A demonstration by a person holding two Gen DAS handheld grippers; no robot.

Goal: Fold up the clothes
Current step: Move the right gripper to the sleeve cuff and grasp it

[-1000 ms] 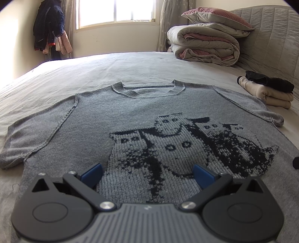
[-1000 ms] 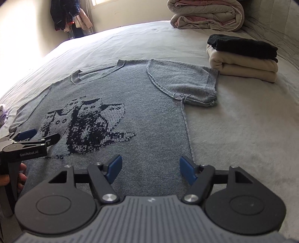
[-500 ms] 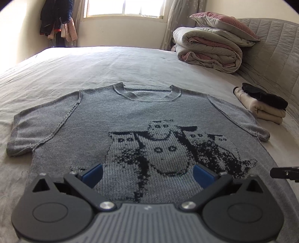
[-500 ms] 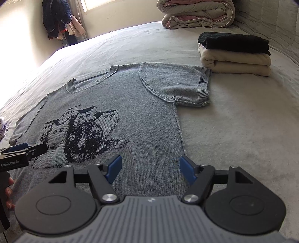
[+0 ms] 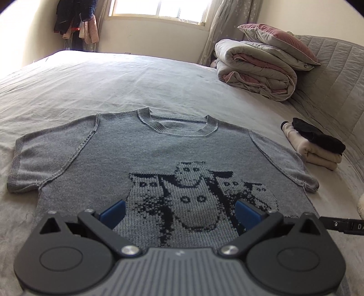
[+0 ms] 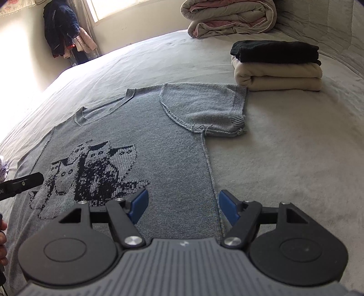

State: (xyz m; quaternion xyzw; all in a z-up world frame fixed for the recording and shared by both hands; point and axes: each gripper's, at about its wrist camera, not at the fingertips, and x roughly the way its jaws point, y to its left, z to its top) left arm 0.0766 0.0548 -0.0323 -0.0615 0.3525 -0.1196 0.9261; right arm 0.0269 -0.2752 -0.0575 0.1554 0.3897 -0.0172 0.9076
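A grey short-sleeved knit sweater [image 5: 159,159] with a dark cat pattern lies flat, front up, on the bed; it also shows in the right wrist view [image 6: 141,145]. My left gripper [image 5: 179,213] is open and empty, held above the sweater's lower middle. My right gripper [image 6: 182,206] is open and empty above the sweater's lower right side seam. The left gripper's tip [image 6: 25,183] shows at the left edge of the right wrist view.
A stack of folded clothes, black on cream [image 6: 277,66], lies right of the sweater's sleeve, also in the left wrist view [image 5: 316,143]. A rolled duvet with a pillow [image 5: 257,68] sits at the headboard. Clothes hang in the far corner [image 5: 75,20].
Both grippers have risen and drawn back from the sweater, so more of it and the bed shows. Both stay open. The sweater has not moved.
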